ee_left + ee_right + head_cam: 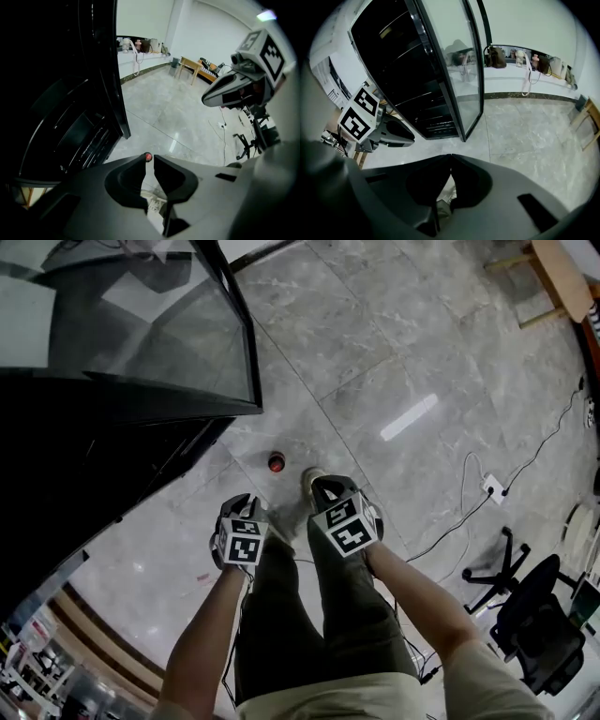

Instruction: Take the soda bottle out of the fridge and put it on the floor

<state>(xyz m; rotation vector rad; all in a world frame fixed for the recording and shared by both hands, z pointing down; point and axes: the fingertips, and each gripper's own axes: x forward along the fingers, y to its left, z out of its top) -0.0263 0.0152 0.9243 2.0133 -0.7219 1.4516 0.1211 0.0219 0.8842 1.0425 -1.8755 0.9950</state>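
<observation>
Head view first: looking straight down on the bottle (pixel 276 462), red cap up, standing on the floor (pixel 394 343) near the corner of the open door (pixel 141 324) of the fridge (pixel 84 465), just ahead of the feet. Not touching either tool. Left gripper (pixel 242 505) and right gripper (pixel 330 491) up high over the legs, well apart from it.

Left gripper view: jaws nearly together, only a thin slit between the tips, nothing clamped. Through that slit, a peek of the red cap far below. Dark fridge shelves off to the left, right gripper up at the top right.

Right gripper view: jaws closed tip to tip, empty. Fridge and glass door ahead, left gripper at the left edge, no bottle in sight here.

So, probably job done and just backing off now. To finish clean: come straight up and away, no swinging the tools low past the cap. Mind the feet, being that close to a tall narrow bottle on smooth tile. Same for the cable on the floor behind. Best left alone once standing.
</observation>
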